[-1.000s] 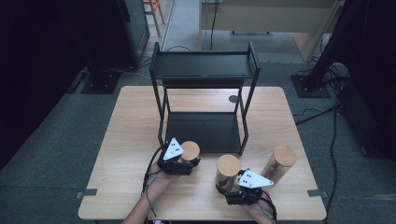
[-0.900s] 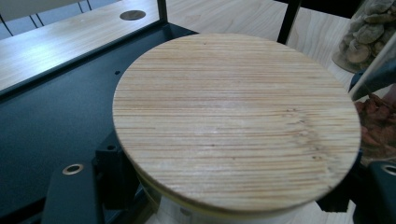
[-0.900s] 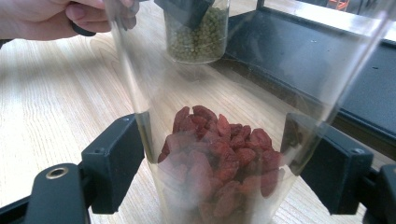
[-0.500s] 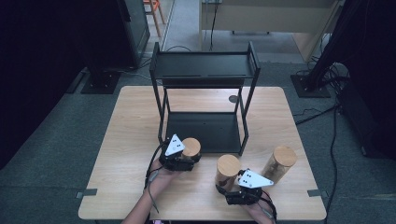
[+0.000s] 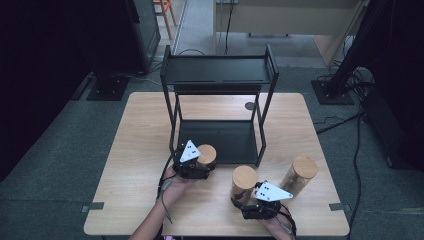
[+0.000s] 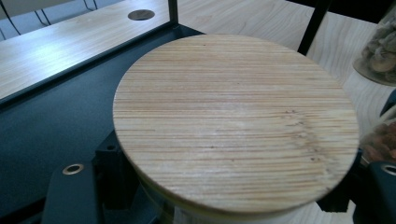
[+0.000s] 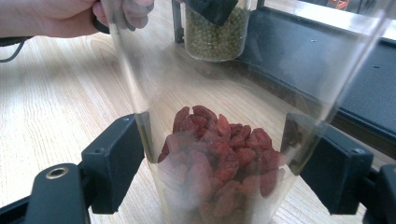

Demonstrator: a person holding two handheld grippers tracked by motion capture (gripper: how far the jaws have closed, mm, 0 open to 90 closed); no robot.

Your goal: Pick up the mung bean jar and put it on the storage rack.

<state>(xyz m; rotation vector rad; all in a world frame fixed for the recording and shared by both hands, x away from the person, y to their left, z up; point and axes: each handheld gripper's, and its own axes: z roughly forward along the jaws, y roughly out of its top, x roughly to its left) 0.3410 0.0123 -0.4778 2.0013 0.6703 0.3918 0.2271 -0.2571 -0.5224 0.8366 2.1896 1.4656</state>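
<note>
My desk is a pale wooden top with a small round grommet near its far edge. A black two-tier rack stands on its far half, its lower tray lying low over the wood. On the near half stand three wooden-lidded jars: one at the rack's front edge, one nearer me, one farther right.

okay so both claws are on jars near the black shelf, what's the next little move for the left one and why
Probably ease the left claw forward to set its green-bean jar onto the rack's bottom shelf. It looks clamped below the wooden lid at the shelf's front edge, with open shelf space just beyond. The right claw grips the red-fruit jar and can wait.
</note>
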